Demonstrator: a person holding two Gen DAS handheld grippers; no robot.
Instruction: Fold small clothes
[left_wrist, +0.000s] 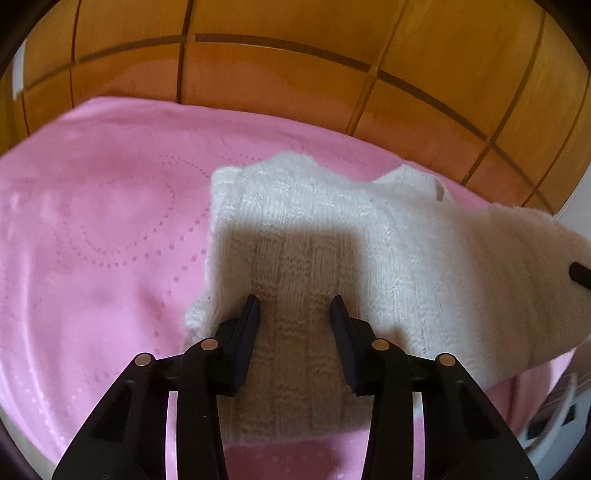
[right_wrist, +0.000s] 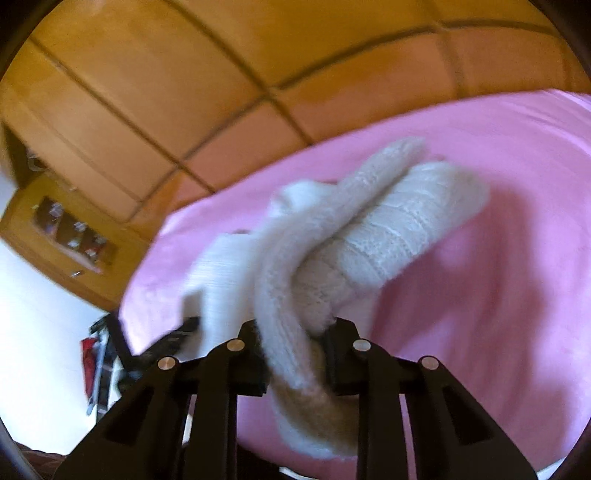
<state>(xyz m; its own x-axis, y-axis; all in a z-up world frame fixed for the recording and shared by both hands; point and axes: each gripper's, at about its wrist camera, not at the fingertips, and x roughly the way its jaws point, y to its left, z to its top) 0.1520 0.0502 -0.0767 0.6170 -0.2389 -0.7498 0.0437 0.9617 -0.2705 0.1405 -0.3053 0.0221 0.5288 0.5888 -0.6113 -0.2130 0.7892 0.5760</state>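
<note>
Wooden panelling with dark grooves (left_wrist: 280, 74) backs a pink quilted bedspread (left_wrist: 92, 229), and that bedspread is the landmark for what follows.

Closest to the right wrist camera, the right tool (right_wrist: 293, 328) has its black pads clamped on a bunched fold of the small white knitted garment (right_wrist: 332, 236). The knit rises off the bedspread toward the lens in a thick roll, so this grip looks meant to carry one side up and over for a fold. That view is blurred, so finer detail is unclear.

Over the bedspread's near side, the left tool (left_wrist: 295, 306) points down at the garment (left_wrist: 303, 229) with its jaws parted, one pad on each side of a flat ribbed strip. No fabric is pinched between them; whether the tips touch the knit I cannot tell. It seems placed to steady or catch the lying part while the other side is lifted.

Most of the garment lies on the middle of the bedspread, its right-hand portion raised clear of it.
</note>
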